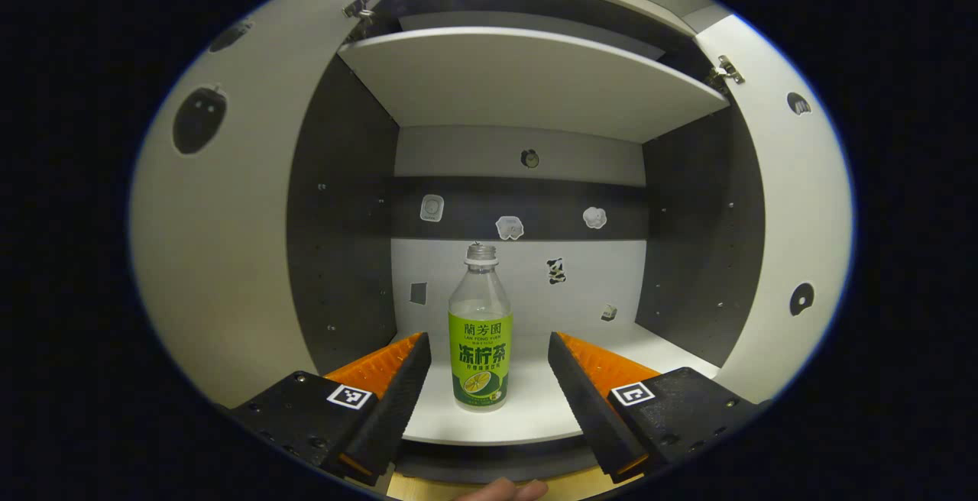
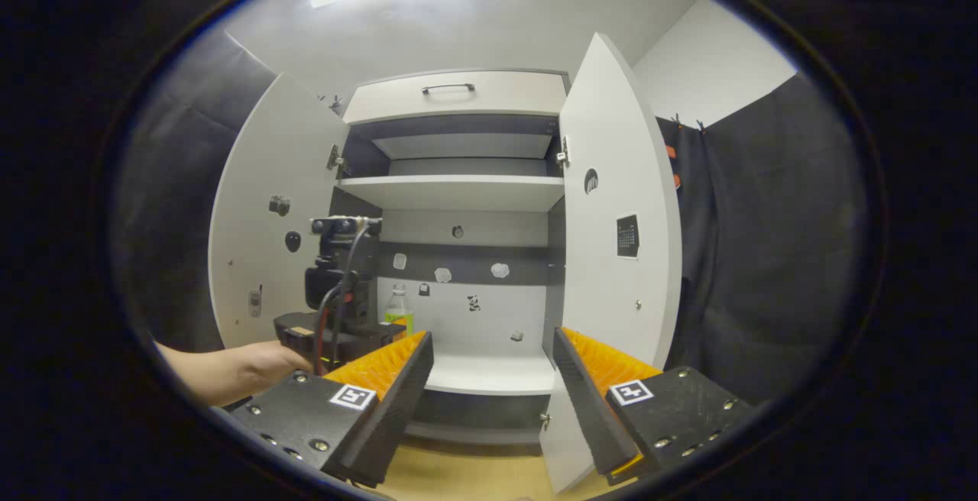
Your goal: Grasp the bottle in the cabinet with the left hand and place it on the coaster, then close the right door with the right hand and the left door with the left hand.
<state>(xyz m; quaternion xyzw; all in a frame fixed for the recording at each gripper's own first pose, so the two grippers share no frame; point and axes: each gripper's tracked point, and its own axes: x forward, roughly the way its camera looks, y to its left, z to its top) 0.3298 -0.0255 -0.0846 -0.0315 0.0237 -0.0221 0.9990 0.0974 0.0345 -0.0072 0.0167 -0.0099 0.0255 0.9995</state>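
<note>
A clear bottle [image 1: 480, 333] with a green label stands upright near the front of the cabinet's lower shelf [image 1: 535, 417]. My left gripper [image 1: 489, 342] is open and faces it. The bottle lines up with the gap between the fingers, and neither finger touches it. In the right gripper view, the bottle [image 2: 396, 310] shows behind the left gripper [image 2: 365, 331], which a hand [image 2: 252, 367] holds at the cabinet's left front. My right gripper [image 2: 493, 342] is open with nothing in it, back from the cabinet. Both doors stand open: the left door [image 2: 267, 211] and the right door [image 2: 611, 241].
An upper shelf [image 1: 527, 73] spans the cabinet above the bottle. The open doors [image 1: 221, 256] [image 1: 795, 218] flank the left gripper closely. A drawer with a handle [image 2: 447, 88] tops the cabinet. A wooden tabletop [image 2: 474, 474] lies below its front. Stickers dot the back wall.
</note>
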